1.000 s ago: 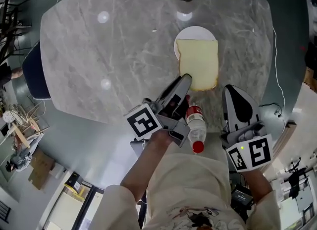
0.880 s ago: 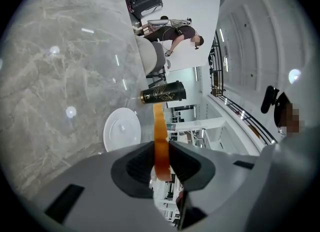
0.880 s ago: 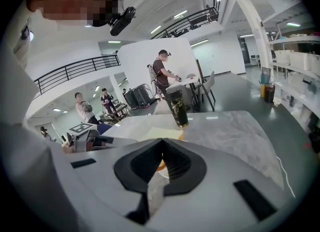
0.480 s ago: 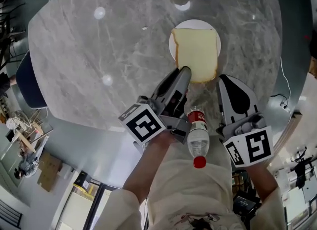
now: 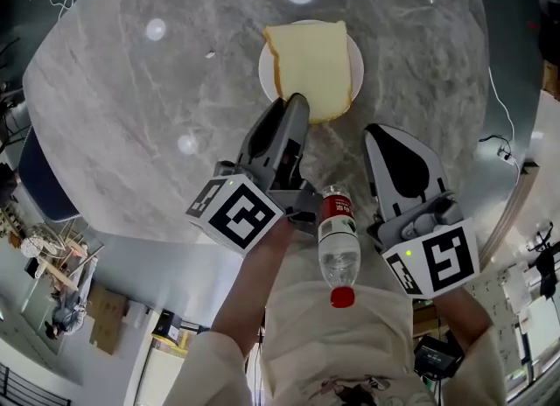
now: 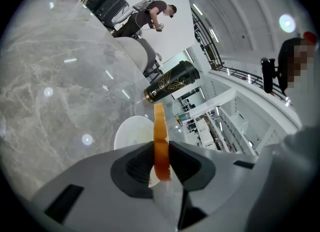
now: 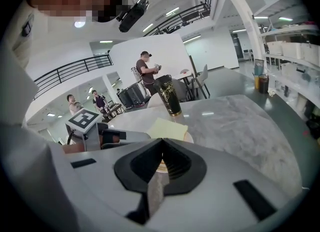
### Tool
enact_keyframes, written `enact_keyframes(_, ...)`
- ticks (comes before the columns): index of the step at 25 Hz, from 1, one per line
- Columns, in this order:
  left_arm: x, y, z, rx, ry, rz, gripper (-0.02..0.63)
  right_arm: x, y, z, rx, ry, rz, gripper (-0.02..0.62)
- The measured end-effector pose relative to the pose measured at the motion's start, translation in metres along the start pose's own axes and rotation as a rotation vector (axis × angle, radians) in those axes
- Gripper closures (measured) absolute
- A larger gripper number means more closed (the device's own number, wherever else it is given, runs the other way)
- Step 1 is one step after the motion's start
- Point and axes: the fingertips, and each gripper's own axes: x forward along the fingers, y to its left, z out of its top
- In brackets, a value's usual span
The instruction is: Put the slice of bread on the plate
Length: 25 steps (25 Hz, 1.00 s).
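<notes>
2 grippers | L gripper (image 5: 295,102) pinches bread slice (image 5: 313,63) by near edge | slice over white plate (image 5: 266,76), marble table (image 5: 131,107) | R gripper (image 7: 161,146) jaws pressed together, nothing btwn

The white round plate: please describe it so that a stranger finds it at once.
On the large grey marble table, look toward the black tumbler with gold leaves. Just before it lies the white round plate, the only dish, mostly hidden under the pale bread slice in the left gripper.
</notes>
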Motion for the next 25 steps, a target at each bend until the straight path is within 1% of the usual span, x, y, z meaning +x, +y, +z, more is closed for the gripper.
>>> enact_keyframes(3, 0.003, 0.004, -0.001, 0.101, 0.004, 0.055, 0.508, -0.005, -0.006, -0.006, 0.014, 0.003, -0.018, 0.589)
enact_keyframes(8, 0.000, 0.002, -0.004, 0.294, -0.005, 0.176, 0.506, -0.024, -0.010, -0.008, 0.019, -0.001, -0.035, 0.589)
enact_keyframes(13, -0.003, 0.004, 0.003, 0.517, -0.032, 0.292, 0.500, -0.030, -0.007, -0.008, 0.015, -0.010, -0.037, 0.589)
enact_keyframes(14, -0.004, 0.005, 0.003, 0.558, -0.033, 0.315, 0.485, -0.032, -0.007, -0.008, 0.016, -0.010, -0.037, 0.589)
enact_keyframes(15, -0.005, 0.005, 0.003, 0.591, -0.034, 0.333, 0.456, -0.034, -0.007, -0.009, 0.016, -0.010, -0.037, 0.589)
enact_keyframes(17, -0.007, 0.008, 0.005, 0.618, -0.031, 0.350, 0.449, -0.034, -0.004, -0.009, 0.016, -0.013, -0.036, 0.589)
enact_keyframes(20, -0.012, 0.011, 0.008, 0.590, -0.029, 0.343, 0.449, -0.036, 0.001, -0.007, 0.016, -0.017, -0.034, 0.589)
enact_keyframes(25, -0.026, -0.011, 0.016, 0.539, -0.086, 0.287, 0.451, -0.051, 0.002, -0.001, 0.016, -0.035, -0.034, 0.589)
